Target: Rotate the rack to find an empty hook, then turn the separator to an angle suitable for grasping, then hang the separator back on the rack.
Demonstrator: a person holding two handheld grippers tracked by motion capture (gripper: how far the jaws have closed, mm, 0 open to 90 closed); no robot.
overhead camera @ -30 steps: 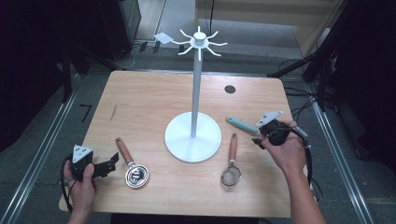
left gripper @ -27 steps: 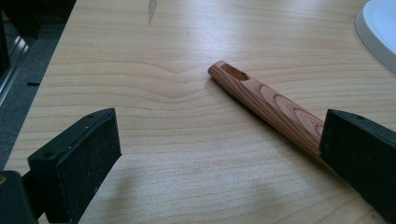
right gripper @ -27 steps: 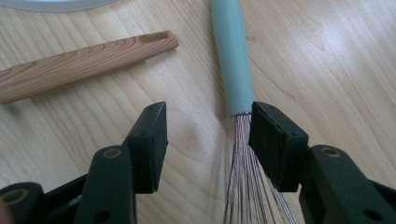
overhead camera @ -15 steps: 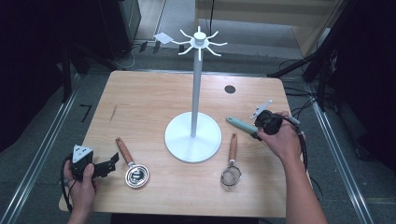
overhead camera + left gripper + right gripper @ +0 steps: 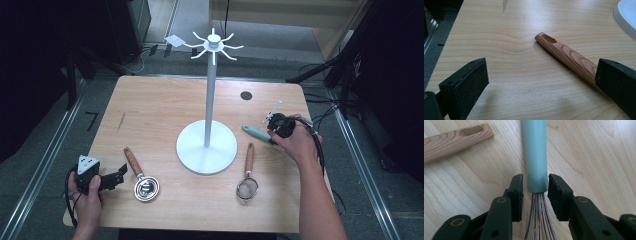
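Right hand-held gripper [image 5: 535, 192] around whisk handle [image 5: 535, 152]

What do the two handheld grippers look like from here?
Both are black. The left gripper carries a grey three-cornered plate on top and trails a black cable. The right gripper has black fingers with flat rectangular pads on bolted link arms. The forearms are bare, with no sleeves in view.

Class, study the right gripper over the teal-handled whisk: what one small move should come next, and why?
Probably close the right gripper the rest of the way. Its jaws have just been closing and now stand on either side of the whisk, at the wire end of the teal handle, with a thin gap showing on each side. The whisk lies flat on the table, so it needs a firm grip before lifting.
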